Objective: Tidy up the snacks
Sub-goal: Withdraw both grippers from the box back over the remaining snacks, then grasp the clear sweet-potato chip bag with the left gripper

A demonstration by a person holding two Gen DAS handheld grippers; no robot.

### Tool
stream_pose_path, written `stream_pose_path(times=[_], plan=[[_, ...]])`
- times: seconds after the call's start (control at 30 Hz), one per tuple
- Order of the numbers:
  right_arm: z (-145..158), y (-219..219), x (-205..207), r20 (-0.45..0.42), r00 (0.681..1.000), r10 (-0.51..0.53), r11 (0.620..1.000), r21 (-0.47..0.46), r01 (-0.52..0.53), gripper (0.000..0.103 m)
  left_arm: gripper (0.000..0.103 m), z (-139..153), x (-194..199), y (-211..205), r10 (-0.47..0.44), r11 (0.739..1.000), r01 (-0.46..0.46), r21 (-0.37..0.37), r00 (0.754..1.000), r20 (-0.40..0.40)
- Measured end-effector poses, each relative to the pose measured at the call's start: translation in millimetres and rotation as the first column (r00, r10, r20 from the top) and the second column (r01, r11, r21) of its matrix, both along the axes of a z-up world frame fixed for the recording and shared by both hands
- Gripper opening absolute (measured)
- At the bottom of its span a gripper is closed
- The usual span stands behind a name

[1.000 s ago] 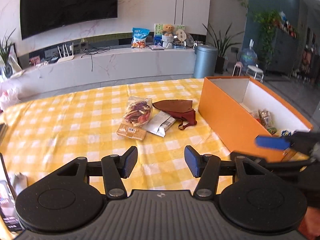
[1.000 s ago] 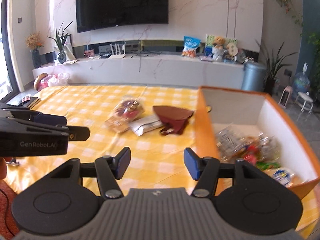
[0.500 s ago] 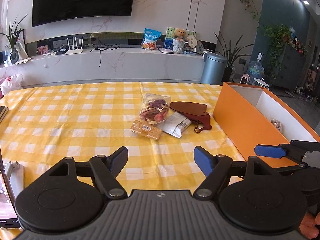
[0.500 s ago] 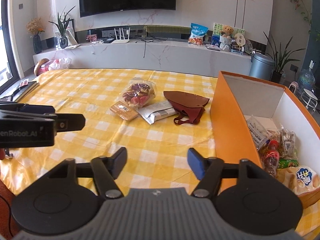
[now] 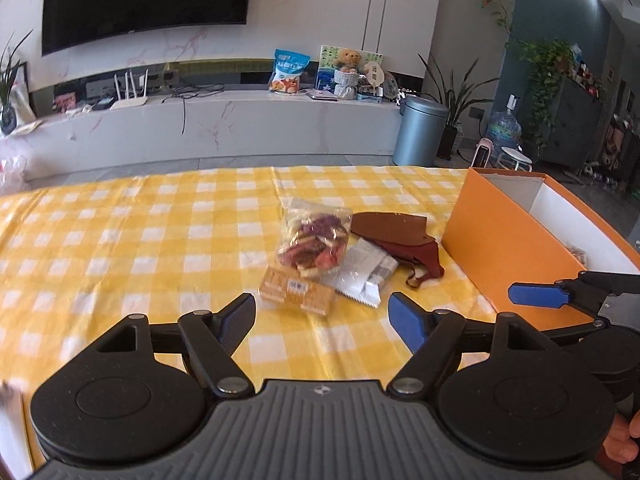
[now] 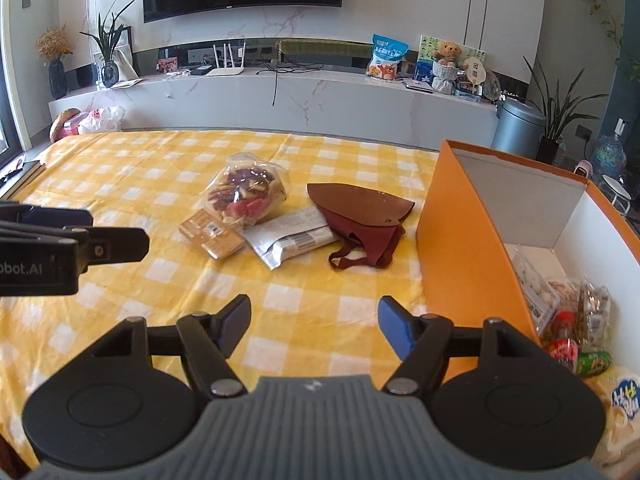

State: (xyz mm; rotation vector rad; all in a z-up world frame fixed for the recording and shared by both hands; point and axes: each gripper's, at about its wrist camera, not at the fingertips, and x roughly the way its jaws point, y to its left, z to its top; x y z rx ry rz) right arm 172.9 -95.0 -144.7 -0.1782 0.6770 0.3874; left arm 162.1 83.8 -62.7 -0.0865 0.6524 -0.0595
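Orange box [image 6: 460, 240] with several snack packets [image 6: 576, 320], perhaps a small can; both tongs apart, empty

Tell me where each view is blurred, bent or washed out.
Left wrist view: the checked tablecloth smears at the left edge, and the TV ledge bows. Right wrist view: sharp over the snack pile, with the orange box walls curving at the fisheye rim.

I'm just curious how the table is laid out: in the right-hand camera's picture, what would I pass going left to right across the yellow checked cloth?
Flat orange biscuit packet → clear bag of mixed snacks → white wrapper → brown pouch → orange box, with snacks already inside.
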Motion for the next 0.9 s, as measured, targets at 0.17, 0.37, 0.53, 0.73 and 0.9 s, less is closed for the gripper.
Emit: stream_pose_path(times=[0.17,0.37,0.53,0.73,0.9], plan=[[-3,8,25,0.012,1.000,-0.007,1.000,-0.012,0.007,0.069,0.094,-2,35,-1,-0.015,1.000,0.015,0.026,1.000,0.001],[-15,15,51,-0.013,0.999,-0.047,0.999,-0.009,0.047,0.069,0.099,-14,69,-6,-0.064,0.996,0.065,0.054,0.998,-0.025],[-29,15,65,-0.054,0.995,-0.078,0.997,-0.011,0.077,0.069,0.099,-35,96,-11,-0.084,0.989,0.091,0.115,0.994,-0.064],[-41,17,73,-0.071,0.994,-0.079,0.997,-0.026,0.078,0.069,0.099,-48,112,-14,-0.093,0.985,0.103,0.137,0.993,-0.077],[-45,17,76,-0.084,0.994,-0.074,0.997,-0.015,0.073,0.069,0.081,-53,124,-10,-0.063,0.989,0.075,0.127,0.993,-0.096]])
